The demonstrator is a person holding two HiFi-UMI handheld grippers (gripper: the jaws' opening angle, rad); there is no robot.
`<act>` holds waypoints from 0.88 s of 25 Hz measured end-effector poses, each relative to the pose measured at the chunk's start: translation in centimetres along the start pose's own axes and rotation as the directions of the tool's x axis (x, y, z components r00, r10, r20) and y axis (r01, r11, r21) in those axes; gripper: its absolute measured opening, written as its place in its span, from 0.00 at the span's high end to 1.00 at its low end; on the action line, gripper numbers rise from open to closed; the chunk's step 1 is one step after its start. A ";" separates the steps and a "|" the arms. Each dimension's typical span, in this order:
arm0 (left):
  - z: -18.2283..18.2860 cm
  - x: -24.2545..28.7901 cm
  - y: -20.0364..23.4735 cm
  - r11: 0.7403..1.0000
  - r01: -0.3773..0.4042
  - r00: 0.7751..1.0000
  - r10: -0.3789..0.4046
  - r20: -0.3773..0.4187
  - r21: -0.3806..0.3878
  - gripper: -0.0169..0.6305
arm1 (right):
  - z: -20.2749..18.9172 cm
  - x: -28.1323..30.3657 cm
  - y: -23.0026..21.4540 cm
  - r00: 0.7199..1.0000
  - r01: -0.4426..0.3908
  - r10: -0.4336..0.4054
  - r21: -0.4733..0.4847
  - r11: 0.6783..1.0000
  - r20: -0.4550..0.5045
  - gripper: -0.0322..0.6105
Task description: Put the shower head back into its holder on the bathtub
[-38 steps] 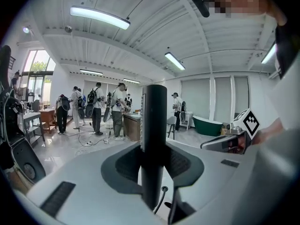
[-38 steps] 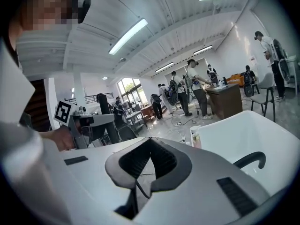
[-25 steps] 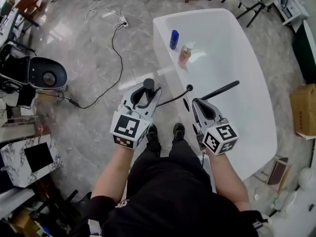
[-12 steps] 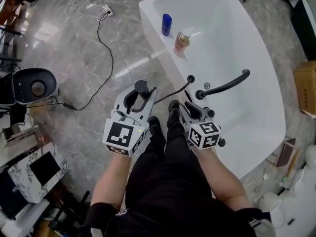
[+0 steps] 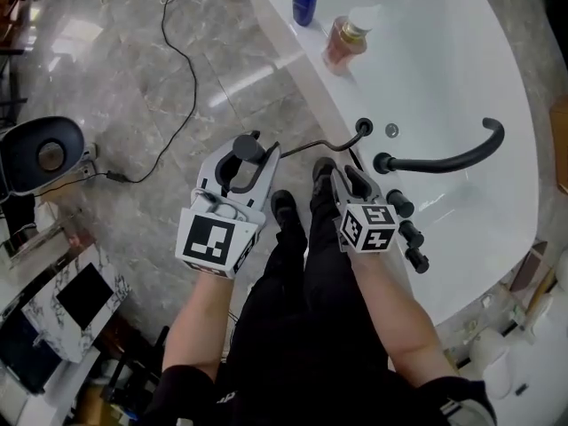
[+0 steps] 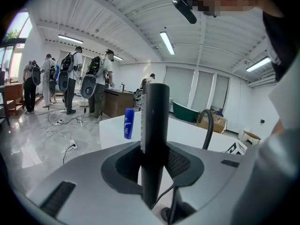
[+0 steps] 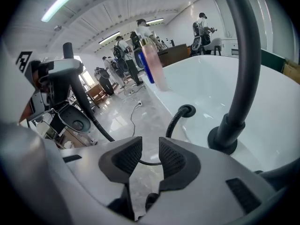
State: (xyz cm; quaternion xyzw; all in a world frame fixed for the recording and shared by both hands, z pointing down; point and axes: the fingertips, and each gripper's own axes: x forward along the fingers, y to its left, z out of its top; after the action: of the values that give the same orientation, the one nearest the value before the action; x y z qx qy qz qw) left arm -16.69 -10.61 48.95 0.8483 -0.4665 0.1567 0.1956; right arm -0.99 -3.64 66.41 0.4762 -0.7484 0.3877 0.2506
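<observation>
Black shower head [image 6: 154, 135] is clenched between the left claw's [image 5: 248, 165] pads. Its long axis stands upright across the jaws, just outside the bathtub [image 5: 497, 69] rim. Right claw [image 5: 343, 177] jaws are opening, pads apart and gripping nothing; the hose [image 7: 174, 121] runs beyond them.

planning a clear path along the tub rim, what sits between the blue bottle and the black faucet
Head view: the amber pump bottle, then the hose socket and a small chrome fitting just before the faucet.
</observation>
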 end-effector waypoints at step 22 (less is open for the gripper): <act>-17.1 8.2 5.0 0.996 -0.026 0.994 0.017 -0.106 -0.086 0.77 | -8.0 12.1 -7.6 0.984 0.177 -0.174 0.103 0.979 -0.041 0.69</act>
State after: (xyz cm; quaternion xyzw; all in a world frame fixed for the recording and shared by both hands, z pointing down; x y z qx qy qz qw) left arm -18.14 -10.84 68.47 0.8244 -0.4710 0.1827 0.2552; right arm 0.89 -5.21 82.62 0.5470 -0.6777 0.4108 0.2698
